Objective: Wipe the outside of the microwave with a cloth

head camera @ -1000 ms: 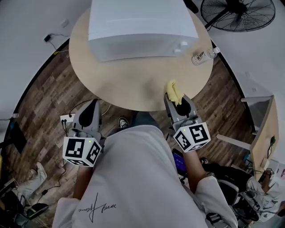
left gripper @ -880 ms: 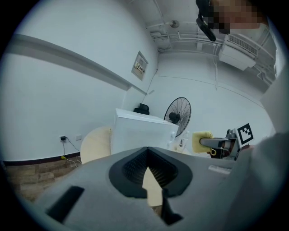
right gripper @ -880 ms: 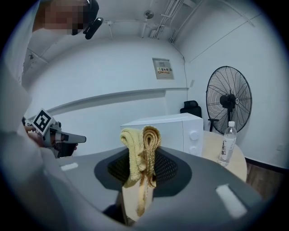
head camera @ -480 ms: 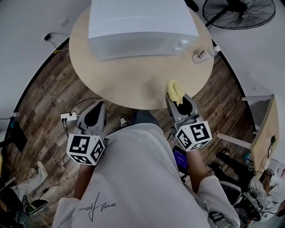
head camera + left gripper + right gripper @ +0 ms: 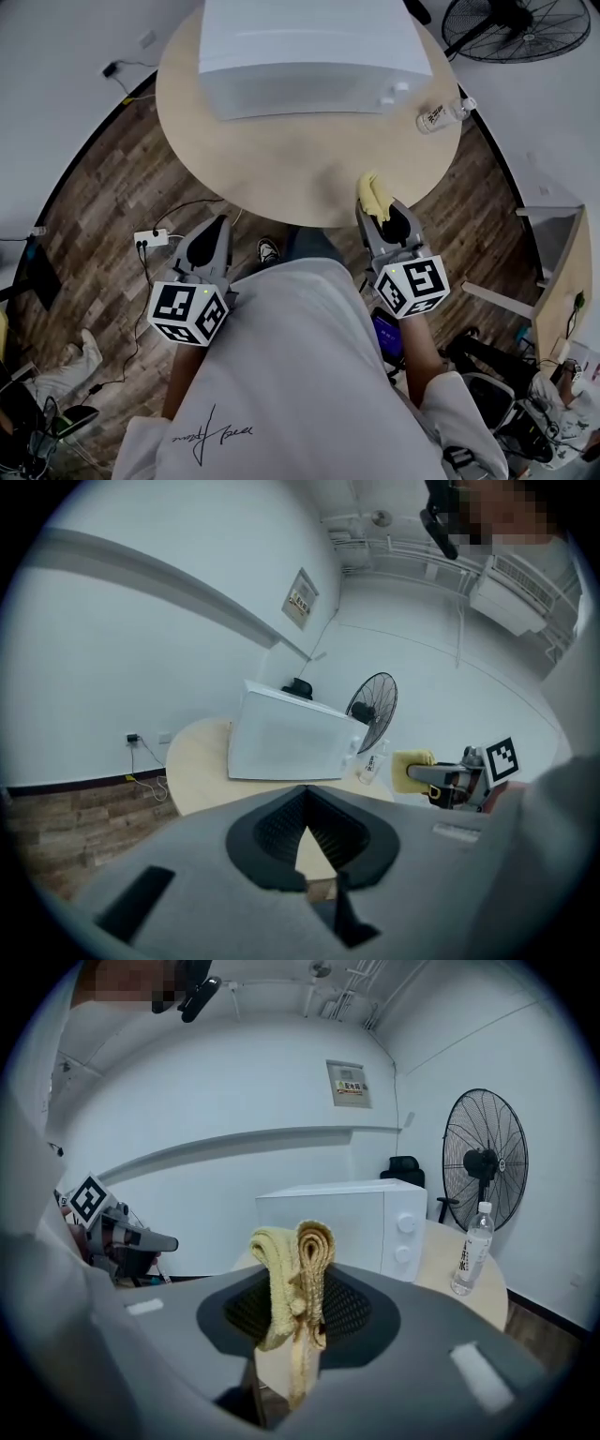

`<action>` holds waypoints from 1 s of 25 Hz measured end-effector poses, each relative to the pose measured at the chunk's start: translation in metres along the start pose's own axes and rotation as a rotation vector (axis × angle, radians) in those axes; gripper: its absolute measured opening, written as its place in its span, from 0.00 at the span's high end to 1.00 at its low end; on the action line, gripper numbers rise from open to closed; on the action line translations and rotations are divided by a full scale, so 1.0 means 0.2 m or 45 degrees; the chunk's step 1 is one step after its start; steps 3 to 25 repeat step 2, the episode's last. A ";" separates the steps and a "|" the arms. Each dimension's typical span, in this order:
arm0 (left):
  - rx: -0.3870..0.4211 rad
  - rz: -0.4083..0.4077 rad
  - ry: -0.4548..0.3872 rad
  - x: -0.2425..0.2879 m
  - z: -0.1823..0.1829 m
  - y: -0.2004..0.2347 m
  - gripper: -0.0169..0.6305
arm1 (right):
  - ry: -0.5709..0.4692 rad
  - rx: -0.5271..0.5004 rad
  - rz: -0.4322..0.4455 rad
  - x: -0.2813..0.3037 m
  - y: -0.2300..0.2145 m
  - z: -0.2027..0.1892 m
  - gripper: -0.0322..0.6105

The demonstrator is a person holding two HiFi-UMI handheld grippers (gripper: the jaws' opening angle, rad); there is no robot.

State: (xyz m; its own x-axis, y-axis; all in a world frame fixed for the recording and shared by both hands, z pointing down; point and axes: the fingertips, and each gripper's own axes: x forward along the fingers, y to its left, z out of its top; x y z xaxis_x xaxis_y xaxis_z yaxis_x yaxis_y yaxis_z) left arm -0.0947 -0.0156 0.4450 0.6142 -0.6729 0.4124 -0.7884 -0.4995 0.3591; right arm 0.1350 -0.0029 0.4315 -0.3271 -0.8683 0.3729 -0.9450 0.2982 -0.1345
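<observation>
Cloth point(image 5: 372, 192), yellow, clamped in my right gripper point(image 5: 379, 216) at 5 o'clock of microwave point(image 5: 309, 56); left gripper point(image 5: 217, 231) closed, empty.

Office-like room: wall notice point(image 5: 348, 1083), pedestal fan point(image 5: 517, 26), power strip point(image 5: 150, 238).

No legible text on wall sign point(image 5: 348, 1083), bottle label point(image 5: 466, 1258) or shirt point(image 5: 214, 429).

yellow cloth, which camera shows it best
Right gripper view: the yellow cloth fills the centre, folded and clamped in the right tool. The head view shows only a tuft ahead of that tool; the left gripper view shows it small and distant at the right.
</observation>
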 end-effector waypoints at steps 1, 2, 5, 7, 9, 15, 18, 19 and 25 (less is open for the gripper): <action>-0.027 0.001 -0.002 -0.01 -0.01 0.02 0.99 | 0.001 0.000 0.004 0.00 0.01 0.00 0.77; -0.052 0.002 -0.005 -0.02 -0.01 0.03 0.99 | 0.001 0.000 0.009 0.01 0.02 -0.01 0.77; -0.052 0.002 -0.005 -0.02 -0.01 0.03 0.99 | 0.001 0.000 0.009 0.01 0.02 -0.01 0.77; -0.052 0.002 -0.005 -0.02 -0.01 0.03 0.99 | 0.001 0.000 0.009 0.01 0.02 -0.01 0.77; -0.052 0.002 -0.005 -0.02 -0.01 0.03 0.99 | 0.001 0.000 0.009 0.01 0.02 -0.01 0.77; -0.052 0.002 -0.005 -0.02 -0.01 0.03 0.99 | 0.001 0.000 0.009 0.01 0.02 -0.01 0.77; -0.052 0.002 -0.005 -0.02 -0.01 0.03 0.99 | 0.001 0.000 0.009 0.01 0.02 -0.01 0.77; -0.052 0.002 -0.005 -0.02 -0.01 0.03 0.99 | 0.001 0.000 0.009 0.01 0.02 -0.01 0.77; -0.052 0.002 -0.005 -0.02 -0.01 0.03 0.99 | 0.001 0.000 0.009 0.01 0.02 -0.01 0.77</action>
